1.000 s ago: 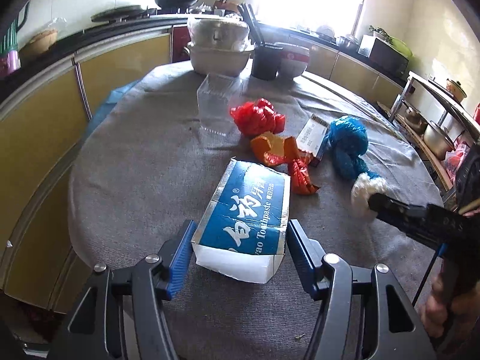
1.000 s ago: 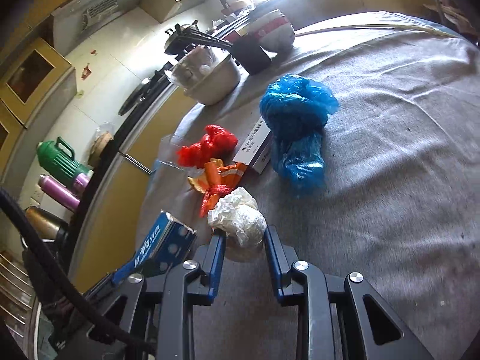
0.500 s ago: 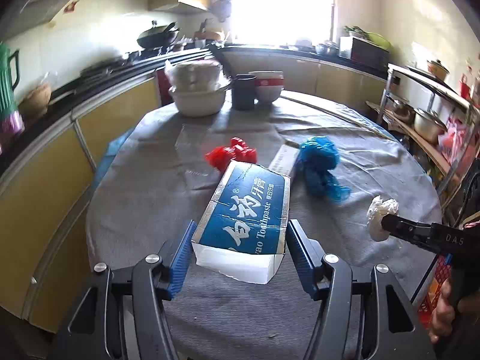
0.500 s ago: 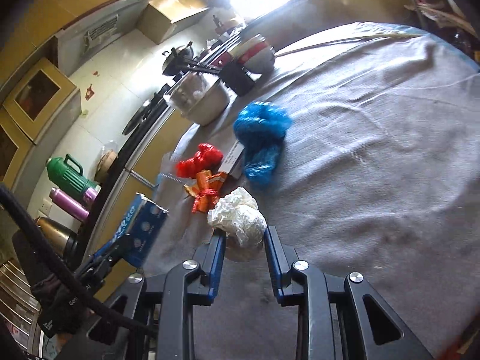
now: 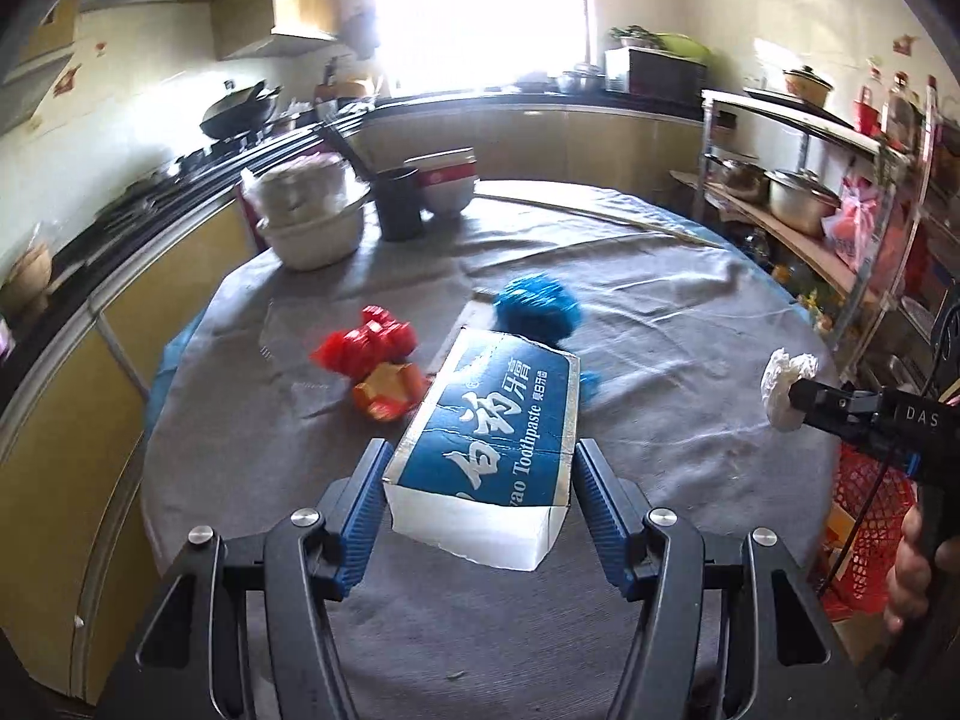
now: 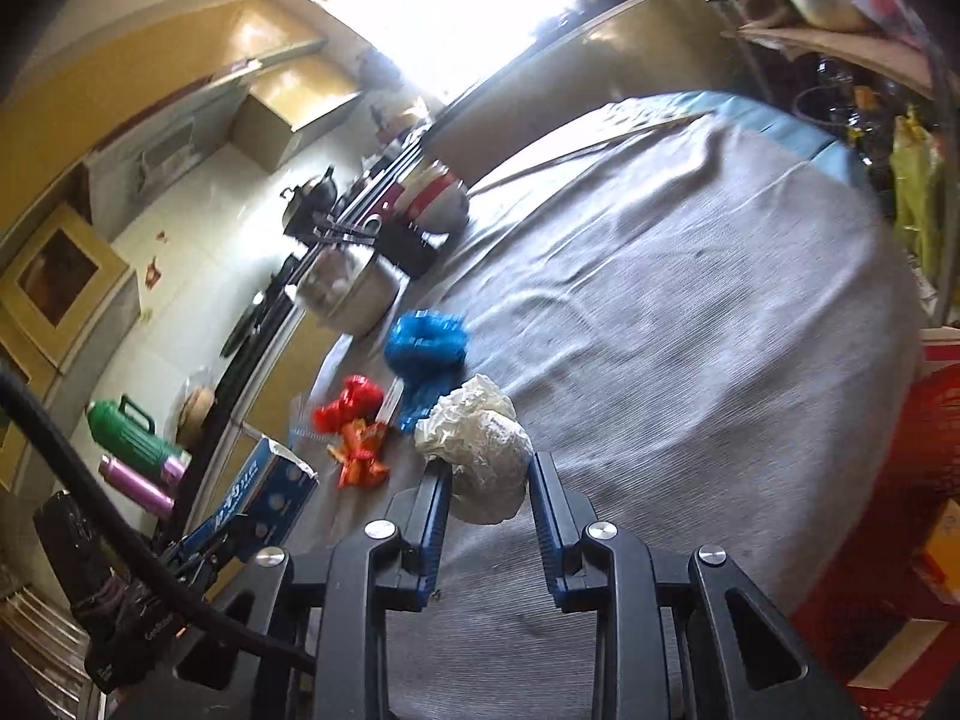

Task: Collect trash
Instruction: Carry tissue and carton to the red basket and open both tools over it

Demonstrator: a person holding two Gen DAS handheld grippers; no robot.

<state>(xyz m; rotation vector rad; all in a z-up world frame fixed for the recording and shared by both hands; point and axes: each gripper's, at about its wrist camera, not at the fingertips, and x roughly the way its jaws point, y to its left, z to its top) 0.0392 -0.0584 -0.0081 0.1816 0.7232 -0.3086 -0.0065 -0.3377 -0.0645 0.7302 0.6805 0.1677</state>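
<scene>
Both grippers had lifted their loads clear of the grey-clothed table (image 5: 690, 324).
The left gripper (image 5: 477, 492) clamped a blue-and-silver cardboard toothpaste box (image 5: 498, 420) above the near edge; the right gripper (image 6: 487, 480), nearly closed, pinched a crumpled white plastic wad (image 6: 480, 444) off the right edge.

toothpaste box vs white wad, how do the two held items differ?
The toothpaste box is rigid, blue with printed lettering; the white wad is crumpled, plain and shapeless.
The toothpaste box spreads the left hand-held gripper wide; the white wad sits in a narrow right hand-held gripper.
The box is clearly bigger than the wad.
Shared: both are clamped and lifted off the table.
</scene>
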